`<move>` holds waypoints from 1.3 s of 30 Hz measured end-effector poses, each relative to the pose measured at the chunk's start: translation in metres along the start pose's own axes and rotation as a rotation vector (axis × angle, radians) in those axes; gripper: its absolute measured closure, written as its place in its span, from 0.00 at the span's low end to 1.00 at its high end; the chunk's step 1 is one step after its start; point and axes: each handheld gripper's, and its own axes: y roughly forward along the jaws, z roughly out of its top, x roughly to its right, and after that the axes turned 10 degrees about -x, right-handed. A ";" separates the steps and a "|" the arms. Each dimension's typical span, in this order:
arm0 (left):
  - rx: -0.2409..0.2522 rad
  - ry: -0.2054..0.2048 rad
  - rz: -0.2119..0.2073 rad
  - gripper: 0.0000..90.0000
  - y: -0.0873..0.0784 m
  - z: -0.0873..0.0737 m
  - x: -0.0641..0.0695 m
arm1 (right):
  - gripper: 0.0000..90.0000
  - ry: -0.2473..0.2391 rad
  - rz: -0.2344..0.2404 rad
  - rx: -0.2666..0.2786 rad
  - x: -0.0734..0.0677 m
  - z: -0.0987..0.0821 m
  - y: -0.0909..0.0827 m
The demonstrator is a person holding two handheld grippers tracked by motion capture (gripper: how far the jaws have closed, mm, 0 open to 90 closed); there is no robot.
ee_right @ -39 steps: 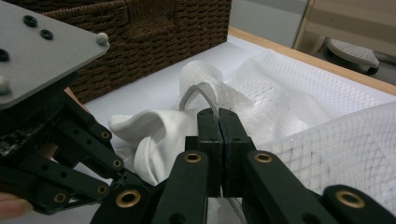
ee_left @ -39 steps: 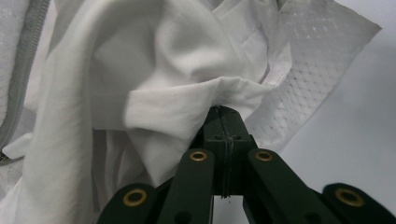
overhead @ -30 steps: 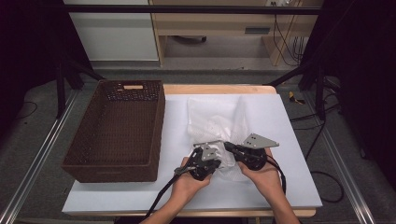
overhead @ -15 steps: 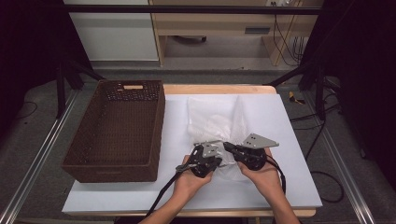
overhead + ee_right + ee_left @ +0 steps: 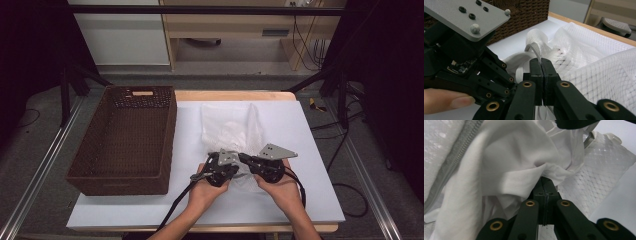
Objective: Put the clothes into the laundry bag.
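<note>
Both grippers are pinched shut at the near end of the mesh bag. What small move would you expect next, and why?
Probably pull the two apart to widen the opening. The right gripper is shut on the mesh bag at its grey zipper edge, the left gripper on the white garment at the mouth, which is partly out. The wicker basket stands beside them.

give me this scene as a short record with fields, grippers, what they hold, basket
left gripper: shut on white cloth
right gripper: shut on zipper edge of mesh bag
mesh bag: white, lying on the table, cloth at its opening
basket: brown wicker, left of the bag
hands: close together at the bag's near end
</note>
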 end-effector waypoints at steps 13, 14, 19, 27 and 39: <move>0.002 0.000 0.001 1.00 0.002 0.000 -0.002 | 0.99 0.000 -0.002 0.003 0.001 0.000 -0.001; 0.003 0.000 0.003 1.00 0.002 0.000 -0.002 | 0.99 0.001 -0.003 0.003 0.001 0.000 -0.001; 0.001 -0.003 0.005 1.00 0.002 0.001 -0.003 | 0.99 0.001 -0.007 0.003 0.001 -0.001 -0.002; 0.005 -0.017 0.005 1.00 0.005 0.003 -0.006 | 0.99 0.003 -0.007 0.002 0.001 -0.001 -0.001; 0.002 -0.021 0.009 1.00 0.009 0.005 -0.009 | 0.99 0.009 -0.013 -0.002 0.003 -0.001 -0.002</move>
